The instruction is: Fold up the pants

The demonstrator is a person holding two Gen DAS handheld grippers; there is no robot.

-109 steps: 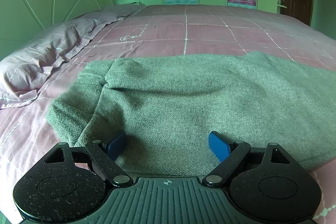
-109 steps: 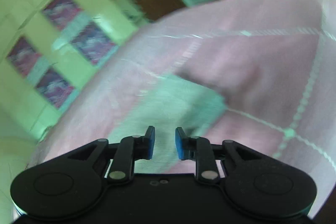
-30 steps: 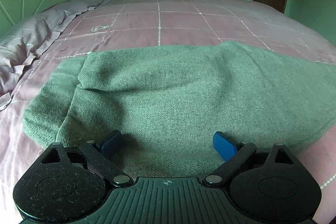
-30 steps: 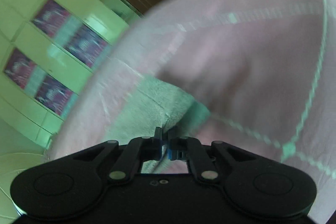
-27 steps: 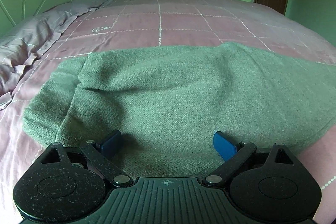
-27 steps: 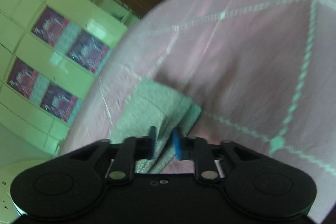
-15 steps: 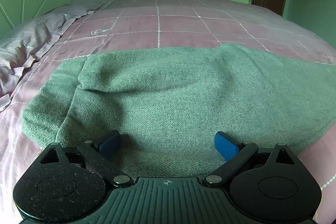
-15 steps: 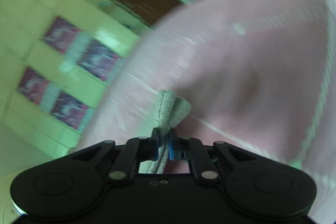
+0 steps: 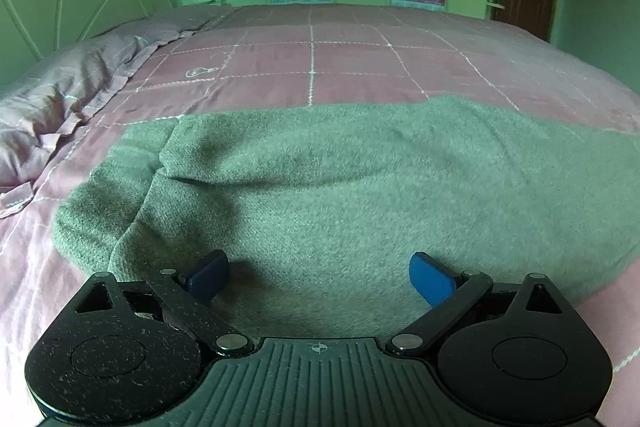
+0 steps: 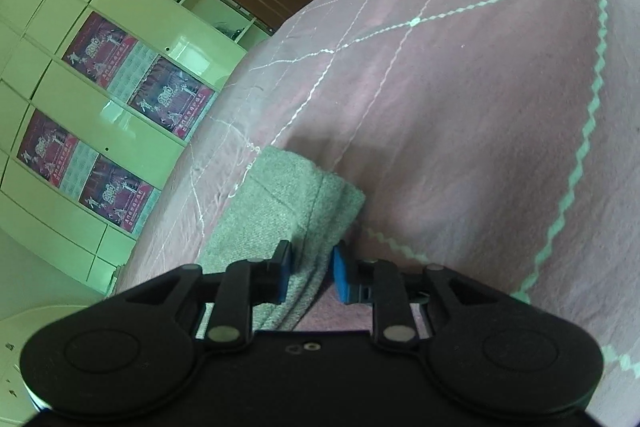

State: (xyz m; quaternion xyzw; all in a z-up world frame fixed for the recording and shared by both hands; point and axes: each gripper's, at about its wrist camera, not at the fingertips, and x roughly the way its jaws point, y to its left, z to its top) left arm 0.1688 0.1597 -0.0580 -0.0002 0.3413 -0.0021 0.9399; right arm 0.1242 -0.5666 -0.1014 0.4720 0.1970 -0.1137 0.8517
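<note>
The likeliest trouble is at the right gripper [image 10: 310, 273]: its jaws are opening with the hem end of the grey-green knit pants [image 10: 288, 211] between them, and if the hand pulls away while a blue pad [image 10: 341, 277] catches the fuzzy cloth, the stacked leg ends may be dragged out of line on the pink quilted bedspread [image 10: 480, 115]. In that view the cloth runs up between the two pads, close to the left one and with a thin gap to the right one, so I judge it as let go rather than pinched (the margin is small).

The left gripper [image 9: 318, 273] is spread wide and grips nothing. The pants [image 9: 360, 179] lie flat across the bedspread [image 9: 312, 67] directly under and ahead of it, one layer lapped over another at the left end, the pads low over the near edge. Pressing down carelessly there could ruck the top layer.
</note>
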